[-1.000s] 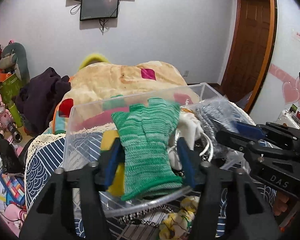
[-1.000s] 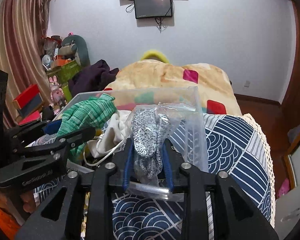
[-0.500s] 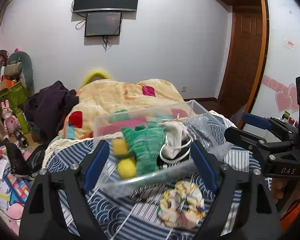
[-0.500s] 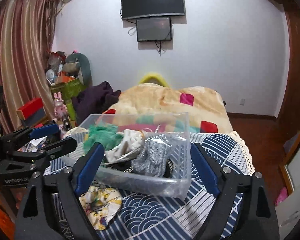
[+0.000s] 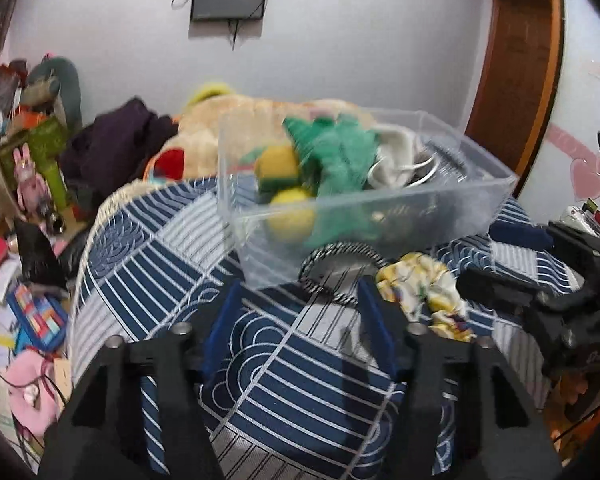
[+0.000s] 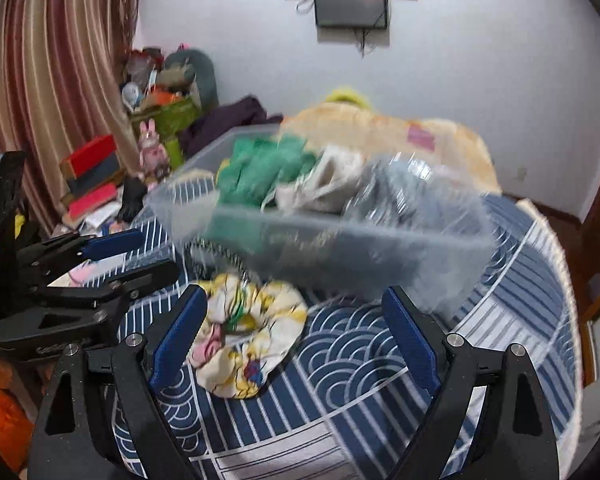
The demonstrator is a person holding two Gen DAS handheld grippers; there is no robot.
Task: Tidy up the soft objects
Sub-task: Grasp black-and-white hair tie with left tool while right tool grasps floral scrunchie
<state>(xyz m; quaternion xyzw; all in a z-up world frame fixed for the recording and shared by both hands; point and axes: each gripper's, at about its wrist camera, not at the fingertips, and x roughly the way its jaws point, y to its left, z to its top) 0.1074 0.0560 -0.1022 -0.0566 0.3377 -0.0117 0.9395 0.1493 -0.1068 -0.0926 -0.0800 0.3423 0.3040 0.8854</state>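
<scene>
A floral scrunchie (image 6: 248, 336) is seen lying on the blue patterned tabletop (image 6: 380, 380), just ahead of the right tool (image 6: 296, 340) and in front of the clear bin (image 6: 340, 240), which is already filled with a green glove (image 6: 260, 172) and other soft pieces. The scrunchie is judged light, limp and easily squashed; its bunched fabric ring should be pinched. The right tool is spread wide and holds nothing. The left tool (image 5: 300, 316) is likewise parted and empty.
</scene>
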